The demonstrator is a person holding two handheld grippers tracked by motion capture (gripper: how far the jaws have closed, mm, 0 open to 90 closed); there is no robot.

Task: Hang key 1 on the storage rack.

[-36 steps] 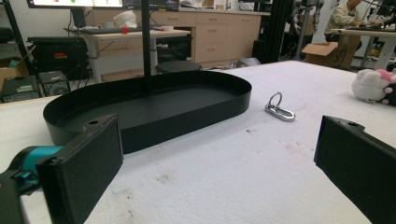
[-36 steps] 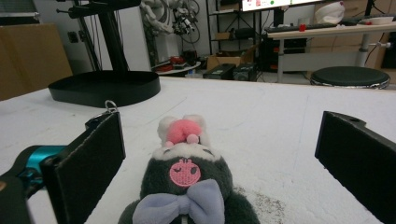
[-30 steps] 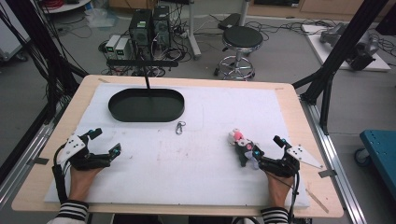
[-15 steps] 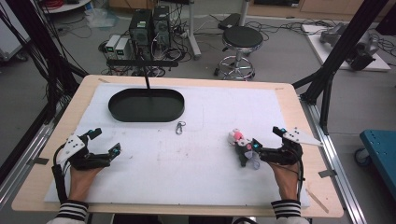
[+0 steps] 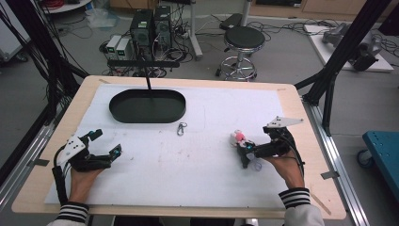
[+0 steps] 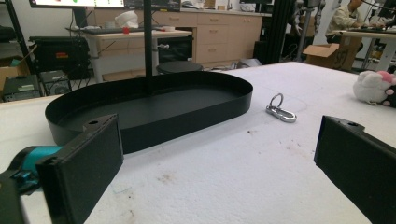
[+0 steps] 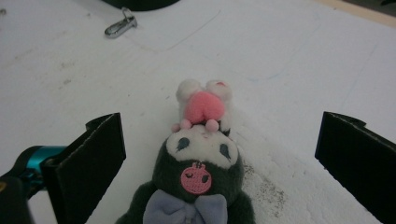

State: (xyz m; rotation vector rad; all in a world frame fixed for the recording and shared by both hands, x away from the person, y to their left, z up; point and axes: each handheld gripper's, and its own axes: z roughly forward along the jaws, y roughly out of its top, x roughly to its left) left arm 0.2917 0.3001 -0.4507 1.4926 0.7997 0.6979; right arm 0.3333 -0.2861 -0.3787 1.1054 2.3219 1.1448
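The high view is looking forward and down over the whole counter (image 5: 197,188). Both gripper views are sitting low and close, sharing the far keyring clip (image 6: 280,112) (image 7: 120,24).

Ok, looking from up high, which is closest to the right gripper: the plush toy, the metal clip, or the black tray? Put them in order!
From the right gripper:
1. Plush toy, right at the gripper's tip, between its open jaws.
2. Metal clip, mid-table, to the left.
3. Black tray, farther left and toward the back.

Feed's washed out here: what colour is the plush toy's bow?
Lavender-grey; the bow on the plush toy shows best in the right gripper view.
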